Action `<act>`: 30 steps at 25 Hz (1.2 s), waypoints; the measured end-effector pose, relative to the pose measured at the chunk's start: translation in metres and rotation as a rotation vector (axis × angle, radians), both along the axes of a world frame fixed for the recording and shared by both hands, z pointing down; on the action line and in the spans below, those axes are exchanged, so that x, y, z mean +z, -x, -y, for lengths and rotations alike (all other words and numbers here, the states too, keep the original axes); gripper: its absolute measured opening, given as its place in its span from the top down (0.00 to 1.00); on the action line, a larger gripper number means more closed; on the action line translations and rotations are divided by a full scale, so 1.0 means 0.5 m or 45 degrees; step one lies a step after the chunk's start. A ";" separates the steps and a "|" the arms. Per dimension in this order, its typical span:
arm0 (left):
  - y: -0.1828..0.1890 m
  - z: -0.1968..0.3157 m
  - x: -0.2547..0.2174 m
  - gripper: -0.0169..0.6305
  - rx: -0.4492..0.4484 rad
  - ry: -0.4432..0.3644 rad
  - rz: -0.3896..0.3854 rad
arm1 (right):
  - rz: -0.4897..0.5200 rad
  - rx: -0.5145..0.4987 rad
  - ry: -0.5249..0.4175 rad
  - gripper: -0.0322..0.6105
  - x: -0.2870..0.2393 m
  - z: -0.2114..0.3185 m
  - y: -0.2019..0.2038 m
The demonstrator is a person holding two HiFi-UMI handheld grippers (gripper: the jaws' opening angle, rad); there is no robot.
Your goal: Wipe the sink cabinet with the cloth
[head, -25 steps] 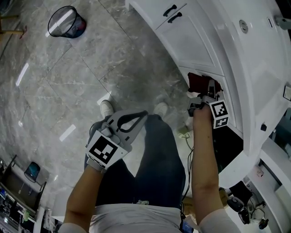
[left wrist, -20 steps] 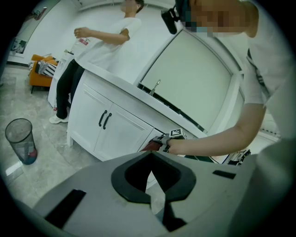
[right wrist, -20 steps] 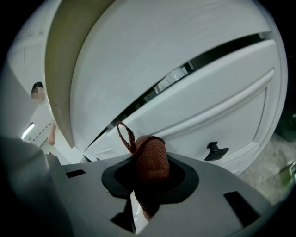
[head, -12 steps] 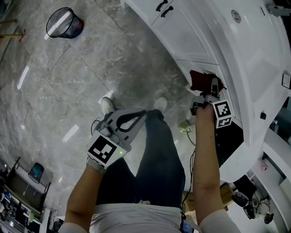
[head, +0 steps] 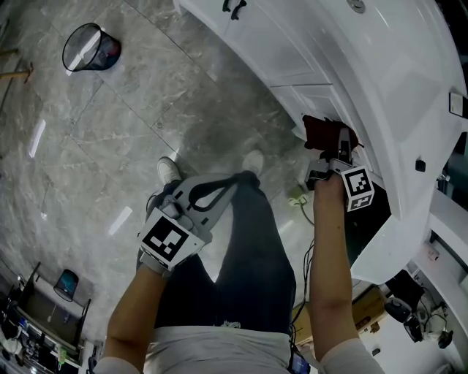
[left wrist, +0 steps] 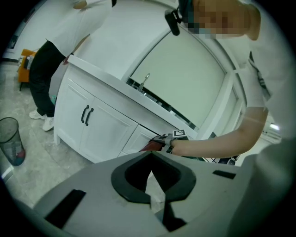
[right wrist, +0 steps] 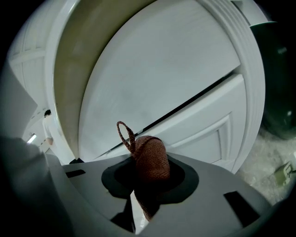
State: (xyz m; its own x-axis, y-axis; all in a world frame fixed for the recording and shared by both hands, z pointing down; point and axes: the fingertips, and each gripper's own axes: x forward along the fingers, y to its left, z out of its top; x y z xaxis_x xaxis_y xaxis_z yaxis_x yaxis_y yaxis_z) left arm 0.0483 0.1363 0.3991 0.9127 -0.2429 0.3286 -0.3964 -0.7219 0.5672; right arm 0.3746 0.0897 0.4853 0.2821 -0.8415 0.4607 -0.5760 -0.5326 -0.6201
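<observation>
My right gripper (head: pixel 330 150) is shut on a dark red cloth (head: pixel 319 131), pressed against the front of the white sink cabinet (head: pixel 307 55) by its panelled door. In the right gripper view the bunched cloth (right wrist: pixel 150 159) with its small loop sticks up between the jaws, close to the cabinet door (right wrist: pixel 185 88). My left gripper (head: pixel 208 193) hangs over my legs, away from the cabinet, shut with nothing in it. The left gripper view shows the cabinet (left wrist: pixel 99 122) and the cloth (left wrist: pixel 150 146) at a distance beyond the closed gripper (left wrist: pixel 155 185).
A wire waste bin (head: pixel 89 47) stands on the grey marble floor (head: pixel 110 139) at the far left. The cabinet has black door handles (head: pixel 234 7). A dark opening (head: pixel 369 226) gapes below the counter to my right. Another person (left wrist: pixel 48 74) stands by the cabinet's far end.
My right gripper with the cloth has slid a little up along the cabinet front. The head view has shifted. The left gripper has stayed in place.
</observation>
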 end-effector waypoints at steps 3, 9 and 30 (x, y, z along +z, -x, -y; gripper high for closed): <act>-0.019 -0.008 -0.001 0.96 0.015 -0.007 0.001 | 0.003 0.031 -0.012 0.79 -0.005 -0.022 -0.015; -0.044 -0.026 0.000 0.96 0.033 -0.009 0.005 | -0.032 0.043 0.011 0.79 -0.006 -0.079 -0.058; -0.053 -0.004 0.037 0.96 -0.053 -0.029 0.043 | 0.034 0.006 0.150 0.79 0.160 -0.079 -0.091</act>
